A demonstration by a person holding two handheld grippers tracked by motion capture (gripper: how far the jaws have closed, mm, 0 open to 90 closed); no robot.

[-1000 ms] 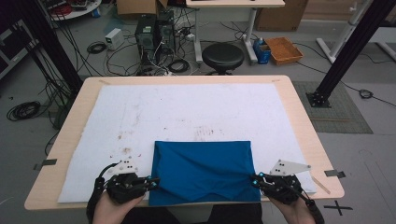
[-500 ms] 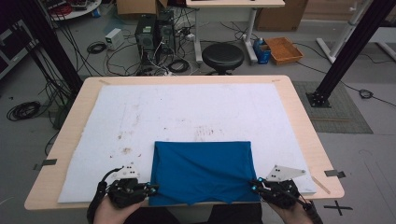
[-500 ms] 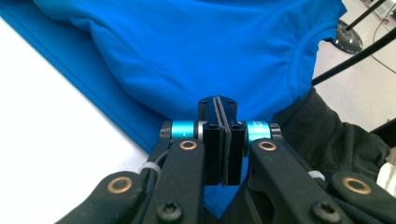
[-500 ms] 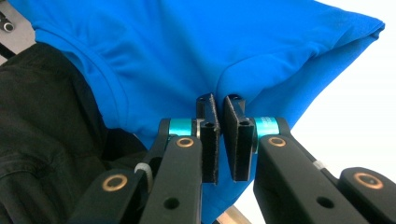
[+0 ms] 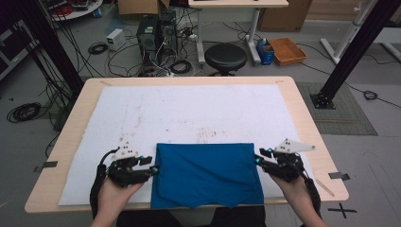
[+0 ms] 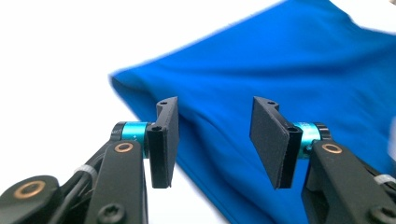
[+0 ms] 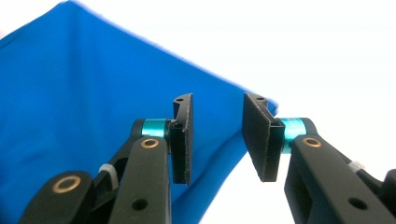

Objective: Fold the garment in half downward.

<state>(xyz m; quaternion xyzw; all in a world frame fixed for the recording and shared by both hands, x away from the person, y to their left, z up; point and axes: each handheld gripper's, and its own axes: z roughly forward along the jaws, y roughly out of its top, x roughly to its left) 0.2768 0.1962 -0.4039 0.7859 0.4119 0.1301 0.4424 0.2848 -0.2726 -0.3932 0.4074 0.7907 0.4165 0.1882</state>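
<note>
flanking folded blue cloth [image 5: 207, 174]: left gripper [image 5: 154, 169] and right gripper [image 5: 257, 159], jaws just opened, nothing clamped.

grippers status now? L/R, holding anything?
Left gripper: open, jaws just opened, holding nothing; blue cloth lies beyond them.
Right gripper: open, just opened, holding nothing.

Room light: even and soft from overhead, faint shadows under the table [image 5: 302, 109].
Floor: dimmer toward the far corners.
Sheet [image 6: 56, 56]: in both gripper views blown out to plain white, no texture.
Cloth [image 6: 280, 60]: vivid blue, edges smeared and soft.
Pads [image 7: 183, 135]: sharp up close.
High view: slightly grainy.
</note>
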